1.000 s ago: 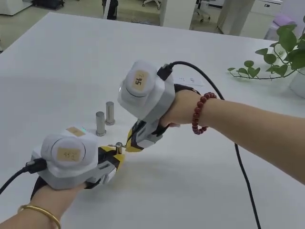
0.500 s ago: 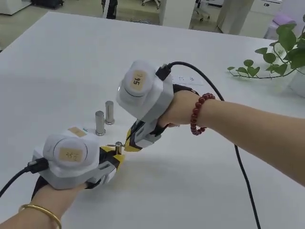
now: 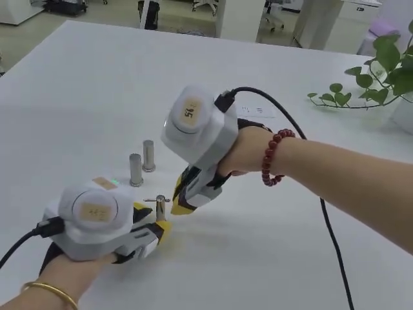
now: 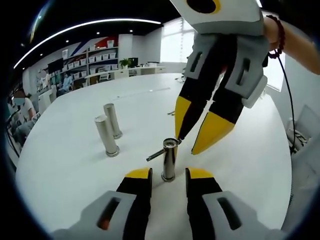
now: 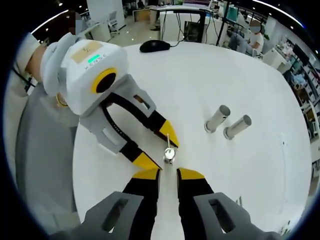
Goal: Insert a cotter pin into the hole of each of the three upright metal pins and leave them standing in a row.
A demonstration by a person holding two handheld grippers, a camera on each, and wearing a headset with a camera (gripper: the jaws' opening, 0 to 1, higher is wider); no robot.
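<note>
Table [image 3: 90, 84] white | left gripper [image 4: 169, 175] low, jaws spread either side of near pin's base, not touching | right gripper [image 5: 169, 175] jaws slightly parted, empty, tips just beside that pin's top | near pin [image 4: 169, 161] upright | two other pins [image 4: 106, 136] [image 4: 112, 120] upright together, behind | cotter pin [image 4: 157, 155] through near pin's hole

1. The head view looks forward and down from above both hands, at middling range, over the left gripper [image 3: 151, 217] and right gripper [image 3: 177, 203].
2. The left gripper view sits low and faces along its jaws, very near the short upright silver metal pin [image 4: 169, 160] just ahead.
3. The right gripper view looks steeply down (from the opposite side), equally close.
4. Both gripper views share that pin and the two plain grey metal cylinders [image 4: 106, 135], ahead-left of the left gripper's jaws.
</note>
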